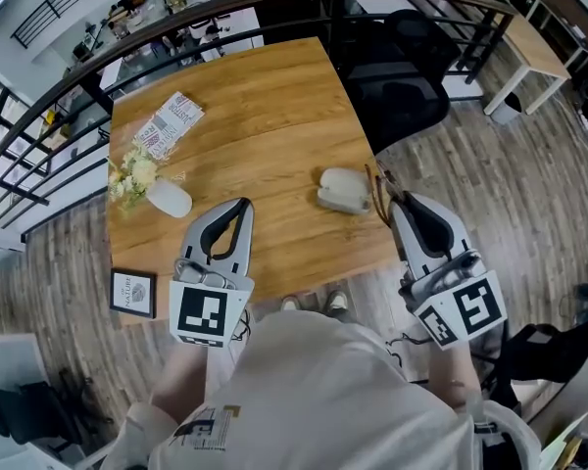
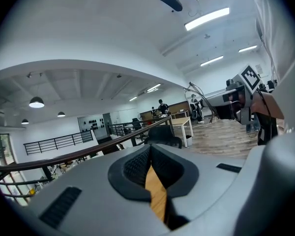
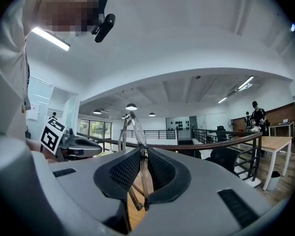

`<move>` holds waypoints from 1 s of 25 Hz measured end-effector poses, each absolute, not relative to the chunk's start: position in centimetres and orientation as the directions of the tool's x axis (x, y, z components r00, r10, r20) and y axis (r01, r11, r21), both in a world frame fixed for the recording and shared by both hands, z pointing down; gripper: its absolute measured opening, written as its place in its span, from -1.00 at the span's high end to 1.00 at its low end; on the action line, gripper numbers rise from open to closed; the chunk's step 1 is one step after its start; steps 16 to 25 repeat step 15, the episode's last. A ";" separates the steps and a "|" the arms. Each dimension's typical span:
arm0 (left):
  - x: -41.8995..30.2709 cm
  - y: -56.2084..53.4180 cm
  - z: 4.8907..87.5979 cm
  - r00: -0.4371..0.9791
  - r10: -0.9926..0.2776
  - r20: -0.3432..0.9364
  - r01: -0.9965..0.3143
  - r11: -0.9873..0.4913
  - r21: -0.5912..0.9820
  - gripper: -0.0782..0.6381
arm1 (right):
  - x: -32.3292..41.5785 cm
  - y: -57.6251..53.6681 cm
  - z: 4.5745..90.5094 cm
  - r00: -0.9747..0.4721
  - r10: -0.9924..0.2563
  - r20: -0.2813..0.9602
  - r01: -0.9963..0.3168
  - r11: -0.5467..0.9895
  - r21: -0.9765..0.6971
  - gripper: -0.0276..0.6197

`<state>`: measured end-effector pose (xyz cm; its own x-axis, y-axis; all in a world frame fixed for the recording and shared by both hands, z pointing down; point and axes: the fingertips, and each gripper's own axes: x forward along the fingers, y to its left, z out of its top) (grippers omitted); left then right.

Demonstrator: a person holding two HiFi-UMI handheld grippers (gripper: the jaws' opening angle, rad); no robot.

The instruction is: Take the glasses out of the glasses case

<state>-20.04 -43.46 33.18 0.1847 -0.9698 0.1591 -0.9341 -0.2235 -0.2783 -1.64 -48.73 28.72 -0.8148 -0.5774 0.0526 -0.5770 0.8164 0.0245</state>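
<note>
While the right gripper [image 3: 141,154] has its jaws drawn narrow, the ribbed black pads press on a pair of glasses [image 3: 135,132] from both sides. The glasses are folded. Their frame is clear and see-through, with rounded lenses standing upright above the pads, and thin brownish arms run down between the jaws. In the head view the same glasses [image 1: 380,192] show only as a few thin brown lines at the tip of the right gripper [image 1: 397,204], over the right edge of the table [image 1: 274,96]. They are outside the glasses case [image 1: 343,190] and just beside it; I cannot tell whether they touch it. The case is pale grey and rounded and lies on the wood near that edge.

The left gripper [image 2: 150,149] has its jaws brought together at the tips, with nothing between them and only a sliver of tabletop showing through the gap lower down. In the head view the left gripper [image 1: 241,207] points across the table's near side, well apart from the case.

Farther left on the table stand a white vase [image 1: 170,200] with pale flowers [image 1: 130,178] and a patterned packet [image 1: 171,125]. A framed picture [image 1: 133,293] lies on the floor.
</note>
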 end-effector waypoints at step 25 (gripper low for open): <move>-21.5 -42.4 32.5 0.195 -0.970 0.145 -0.944 -0.226 -0.239 0.73 | -4.1 -47.3 28.2 -0.825 -0.564 0.028 -0.563 0.826 0.035 0.71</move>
